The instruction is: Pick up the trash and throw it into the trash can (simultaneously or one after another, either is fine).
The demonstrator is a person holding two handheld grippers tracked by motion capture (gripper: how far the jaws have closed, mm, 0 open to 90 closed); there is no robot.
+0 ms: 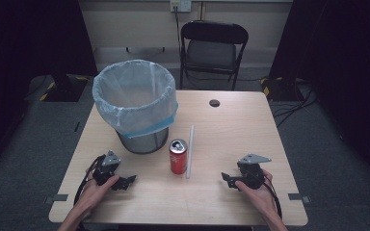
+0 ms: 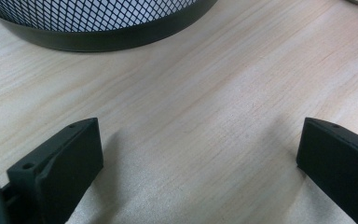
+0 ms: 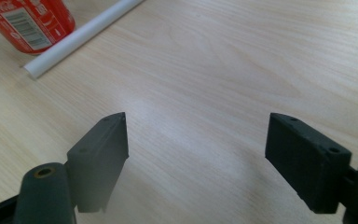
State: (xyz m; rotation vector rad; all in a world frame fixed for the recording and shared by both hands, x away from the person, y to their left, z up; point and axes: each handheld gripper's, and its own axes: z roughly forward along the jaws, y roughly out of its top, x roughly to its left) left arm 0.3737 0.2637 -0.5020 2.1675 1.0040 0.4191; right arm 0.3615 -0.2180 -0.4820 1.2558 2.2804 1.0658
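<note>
A red soda can (image 1: 178,156) stands upright near the middle of the wooden table (image 1: 236,130), just in front of a black mesh bin (image 1: 137,103) lined with a clear bag. A thin white tube (image 1: 190,151) lies flat right beside the can, running front to back. My left gripper (image 1: 125,182) rests low on the table left of the can, open, with bare wood between its jaws (image 2: 200,149); the bin's base (image 2: 98,23) is just ahead of it. My right gripper (image 1: 229,179) sits right of the tube, open on nothing (image 3: 196,140). Can (image 3: 30,21) and tube (image 3: 81,35) lie ahead to its left.
A black folding chair (image 1: 213,48) stands behind the table's far edge. A round cable hole (image 1: 215,103) sits in the tabletop at the back. Bare wood spreads across the table's right half and along its front edge.
</note>
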